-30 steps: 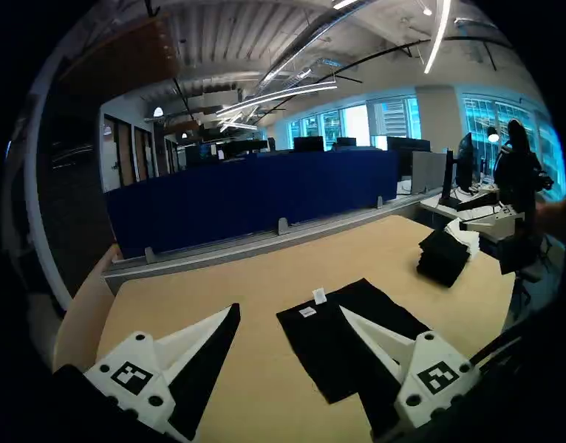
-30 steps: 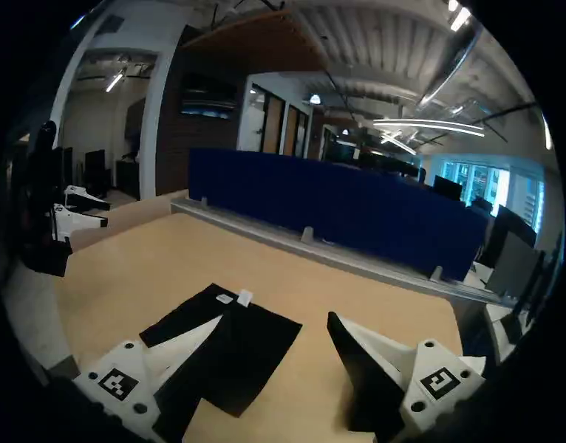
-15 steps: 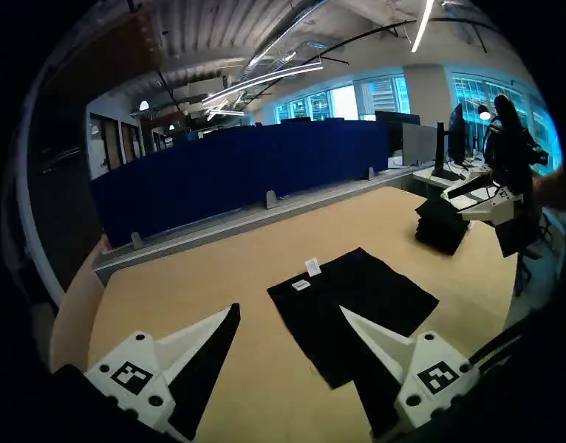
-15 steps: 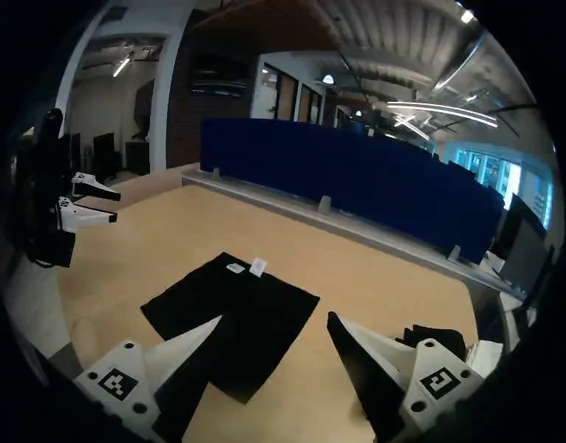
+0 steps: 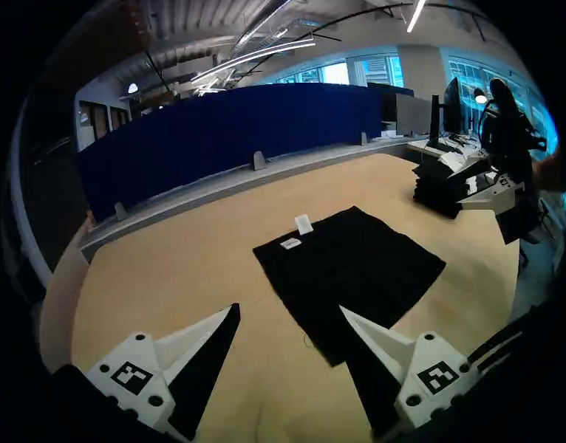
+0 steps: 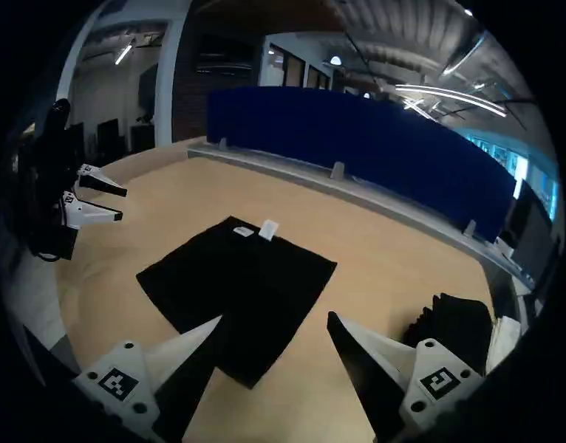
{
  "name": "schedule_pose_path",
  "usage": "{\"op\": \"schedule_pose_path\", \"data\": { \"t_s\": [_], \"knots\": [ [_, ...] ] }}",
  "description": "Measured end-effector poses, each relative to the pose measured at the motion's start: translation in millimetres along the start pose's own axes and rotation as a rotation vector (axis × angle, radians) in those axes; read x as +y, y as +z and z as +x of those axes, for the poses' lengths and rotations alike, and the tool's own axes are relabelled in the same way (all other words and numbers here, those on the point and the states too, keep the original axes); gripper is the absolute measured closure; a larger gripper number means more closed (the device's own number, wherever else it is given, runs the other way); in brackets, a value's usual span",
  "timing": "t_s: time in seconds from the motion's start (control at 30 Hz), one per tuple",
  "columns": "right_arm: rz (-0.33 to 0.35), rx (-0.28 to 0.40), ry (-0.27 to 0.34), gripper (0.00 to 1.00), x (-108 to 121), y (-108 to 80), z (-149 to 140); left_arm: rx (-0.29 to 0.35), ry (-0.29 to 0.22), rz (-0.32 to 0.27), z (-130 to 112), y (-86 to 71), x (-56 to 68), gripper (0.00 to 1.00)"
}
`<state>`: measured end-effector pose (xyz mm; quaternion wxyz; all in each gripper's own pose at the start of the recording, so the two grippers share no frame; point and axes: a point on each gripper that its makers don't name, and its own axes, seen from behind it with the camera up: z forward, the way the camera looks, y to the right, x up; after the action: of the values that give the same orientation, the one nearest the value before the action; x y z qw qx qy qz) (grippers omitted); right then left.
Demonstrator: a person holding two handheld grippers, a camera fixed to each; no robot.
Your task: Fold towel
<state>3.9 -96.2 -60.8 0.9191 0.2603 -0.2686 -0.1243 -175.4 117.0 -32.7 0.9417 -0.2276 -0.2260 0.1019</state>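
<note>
Nearest: left gripper and right gripper, each at the near side of the towel. Both sets of fingers are spread wide with nothing between them. They do not appear to touch the towel, though contact cannot be fully judged. In the left gripper view one finger overlaps the towel's near corner. In the right gripper view one finger overlaps the towel's near edge.

The towel is black and lies spread flat on the tan counter, roughly rectangular. Two small white tags sit at the towel's far edge, one standing up and one lying flat just beside it.

To the right of the towel and well apart from it is a stack of dark folded cloths on the same counter. In the right gripper view something white and folded lies next to that stack. In the left gripper view the right gripper shows again, far off and just beside the stack. In the right gripper view the left gripper shows far off to the left of the towel, well apart from it, fingers parted and empty.

Beyond the towel a blue divider runs along the counter's far edge. Farther past the towel, behind the divider, are monitors and bright windows.
</note>
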Motion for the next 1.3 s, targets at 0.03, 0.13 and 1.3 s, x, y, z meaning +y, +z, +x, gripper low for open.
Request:
{"op": "schedule_pose_path", "data": {
  "t_s": [0.03,0.13,1.3],
  "knots": [
    [0.002,-0.008,-0.001,0.00,-0.7,2.4,-4.3,-0.010,0.001,-0.004,-5.3,2.7,1.5,0.11],
    [0.010,-0.031,-0.008,0.00,-3.5,8.6,-16.3,-0.040,0.005,-0.018,-19.7,10.2,6.6,0.11],
    [0.096,-0.253,-0.023,0.06,-26.5,32.6,-109.4,-0.304,0.063,-0.175,-96.9,41.3,44.2,0.11]
  ]
}}
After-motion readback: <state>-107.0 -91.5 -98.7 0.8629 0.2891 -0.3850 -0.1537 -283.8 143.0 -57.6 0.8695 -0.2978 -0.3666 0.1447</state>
